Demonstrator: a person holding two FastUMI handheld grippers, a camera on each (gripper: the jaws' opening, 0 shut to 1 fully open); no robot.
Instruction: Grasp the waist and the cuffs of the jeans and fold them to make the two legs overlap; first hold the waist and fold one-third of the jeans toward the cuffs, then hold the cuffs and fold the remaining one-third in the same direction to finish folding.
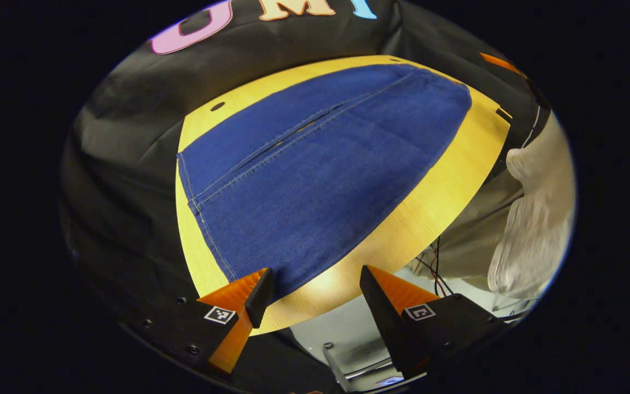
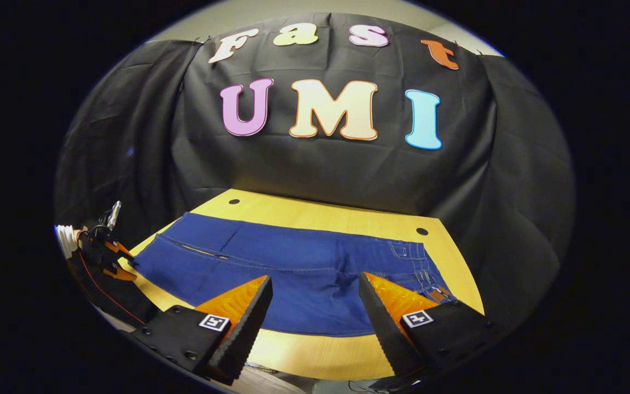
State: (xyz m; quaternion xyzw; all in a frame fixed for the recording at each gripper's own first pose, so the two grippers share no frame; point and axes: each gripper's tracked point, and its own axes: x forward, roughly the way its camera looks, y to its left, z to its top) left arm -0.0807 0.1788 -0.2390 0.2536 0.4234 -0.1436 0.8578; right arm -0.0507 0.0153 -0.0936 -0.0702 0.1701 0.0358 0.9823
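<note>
- Since the jeans are lying flat and spread out on the desk, both legs side by side with a thin gap between them, I'd say no fold has happened yet.
- Their long axis runs side to side in the right gripper view: waist end with the belt loops at the right of the jeans, cuffs at the left.
- The right claw hangs just off the near long edge of the jeans, closer to the waist than to the cuffs, fingers spread wide, nothing between them.
- The left claw sits at the cuff end, looking straight down the length of the jeans toward the waist. It's spread too, holding nothing; one finger looks to be touching or just over the near cuff corner, can't tell which.
- So my guess: left takes the cuffs, right takes the waist, and both need to catch the near edge to flip that leg over the far one.
- Left gripper view gives you the cuff hems and the leg seams up close, plus a person's light sleeve off the waist side of the jeans.
- Right gripper view gives you the waistband, and the other claw out past the cuffs.
</note>
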